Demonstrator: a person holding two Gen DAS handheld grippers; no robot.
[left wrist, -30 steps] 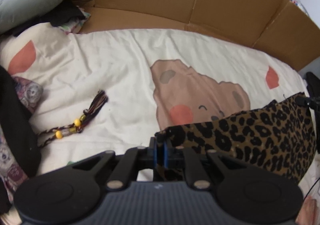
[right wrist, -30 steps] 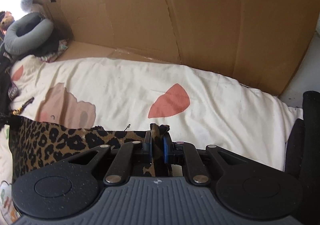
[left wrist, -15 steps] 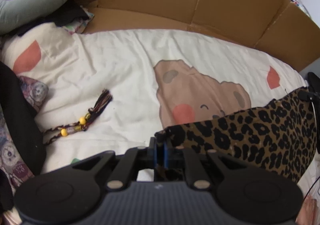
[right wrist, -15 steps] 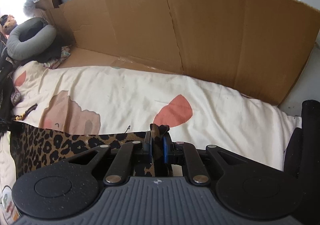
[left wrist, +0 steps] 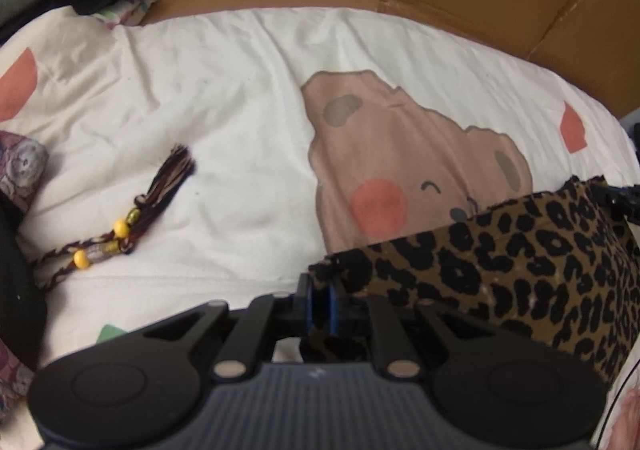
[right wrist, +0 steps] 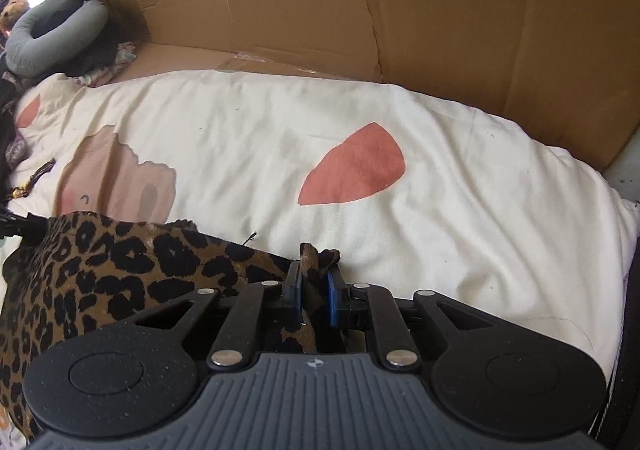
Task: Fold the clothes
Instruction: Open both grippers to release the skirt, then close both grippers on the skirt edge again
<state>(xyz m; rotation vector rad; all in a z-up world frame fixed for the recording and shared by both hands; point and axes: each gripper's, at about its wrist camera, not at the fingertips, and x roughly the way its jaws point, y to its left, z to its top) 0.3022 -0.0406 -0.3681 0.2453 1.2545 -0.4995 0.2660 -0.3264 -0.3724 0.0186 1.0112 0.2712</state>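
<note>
Stretching between both claws, the brown-and-black leopard-print cloth (left wrist: 520, 262) is hung just above the cream bear-print duvet (left wrist: 240, 97). Left gripper (left wrist: 320, 304) and right gripper (right wrist: 316, 296) jaws are opening, corners between them. Uneven release risked: one corner slips, edge lands skewed or bunched.

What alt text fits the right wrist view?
The right claw, its jaws opening, has a corner of leopard-print cloth between them above a cream bedsheet. Cardboard stands behind the bed.
</note>
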